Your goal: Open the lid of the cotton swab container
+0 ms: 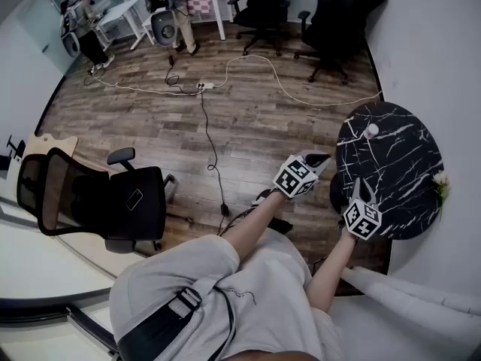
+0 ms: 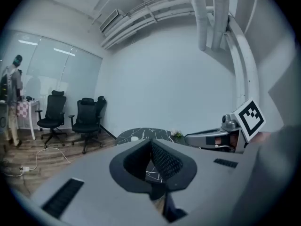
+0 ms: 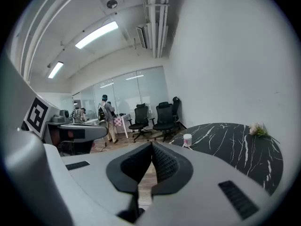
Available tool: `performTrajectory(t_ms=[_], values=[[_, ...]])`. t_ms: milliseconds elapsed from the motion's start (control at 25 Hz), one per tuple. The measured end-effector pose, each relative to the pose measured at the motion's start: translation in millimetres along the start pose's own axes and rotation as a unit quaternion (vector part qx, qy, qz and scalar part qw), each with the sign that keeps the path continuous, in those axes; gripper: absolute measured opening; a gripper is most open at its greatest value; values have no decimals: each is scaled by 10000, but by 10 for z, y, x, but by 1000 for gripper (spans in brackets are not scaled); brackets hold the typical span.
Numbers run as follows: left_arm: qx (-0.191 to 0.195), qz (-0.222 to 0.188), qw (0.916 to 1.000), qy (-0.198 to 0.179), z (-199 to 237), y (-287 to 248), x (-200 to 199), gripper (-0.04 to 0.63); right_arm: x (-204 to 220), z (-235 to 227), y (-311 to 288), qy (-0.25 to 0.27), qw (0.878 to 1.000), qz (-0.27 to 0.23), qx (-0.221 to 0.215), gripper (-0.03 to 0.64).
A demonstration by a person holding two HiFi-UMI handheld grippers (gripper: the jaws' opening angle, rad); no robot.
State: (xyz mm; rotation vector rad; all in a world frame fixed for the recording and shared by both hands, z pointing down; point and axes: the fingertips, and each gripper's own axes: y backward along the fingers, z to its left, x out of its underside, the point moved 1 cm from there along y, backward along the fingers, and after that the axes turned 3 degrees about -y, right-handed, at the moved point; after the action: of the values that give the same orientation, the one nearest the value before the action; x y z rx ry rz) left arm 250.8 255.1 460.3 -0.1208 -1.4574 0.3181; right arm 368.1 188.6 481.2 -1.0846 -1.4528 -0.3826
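- My left gripper (image 1: 321,159) and right gripper (image 1: 359,183) are held out ahead of my lap, both tipped slightly down. I read this as a carrying pose rather than a reach.
- On each one the 2 fingers are pressed together with nothing between them. Each gripper view shows only floor and table through the notch, so I am holding nothing.
- In the head view the right gripper's tip shows over the near edge of the round black marble table (image 1: 409,201). The left one sits just beside that edge, over the wood floor (image 1: 248,119). I cannot tell how high either one is.
- The cotton swab container (image 3: 187,140) stands upright near the table's far-left edge, well apart from both grippers. Its lid looks to be on.
- It stands alone, so I judge the approach free. I would need to spread 1 pair of fingers to steady the body and the other to take the lid.
- A small bunch of flowers (image 3: 257,129) lies at the table's right edge, well away from the container.
- Farthest off are 2 black office chairs (image 1: 264,6) by the wall.
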Motion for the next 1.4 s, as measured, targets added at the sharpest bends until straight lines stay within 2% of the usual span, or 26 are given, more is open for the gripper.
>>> performTrajectory(t_ms=[200, 400, 600, 720, 880, 1040, 1400], values=[[-341, -33, 9994, -25, 224, -6, -69, 23, -128, 61, -272, 83, 9995, -22, -294, 34], [-321, -15, 9995, -40, 288, -45, -84, 23, -152, 34, -337, 35, 9997, -47, -220, 34], [-246, -75, 9997, -23, 343, -65, -94, 22, -249, 12, -399, -455, 9978, -343, -334, 34], [-252, -86, 9996, 15, 394, -102, -89, 23, -253, -12, -453, -458, 9978, -318, -351, 35], [-295, -109, 9994, 124, 627, -223, -155, 23, -327, -33, -694, -485, 9977, -291, -370, 35], [-183, -107, 9996, 190, 900, -327, -229, 23, -385, -83, -1010, -304, 9991, -263, -112, 35], [30, -33, 9998, 174, 1574, -621, -432, 23, -637, -76, -1694, -558, 9980, -279, 48, 35]])
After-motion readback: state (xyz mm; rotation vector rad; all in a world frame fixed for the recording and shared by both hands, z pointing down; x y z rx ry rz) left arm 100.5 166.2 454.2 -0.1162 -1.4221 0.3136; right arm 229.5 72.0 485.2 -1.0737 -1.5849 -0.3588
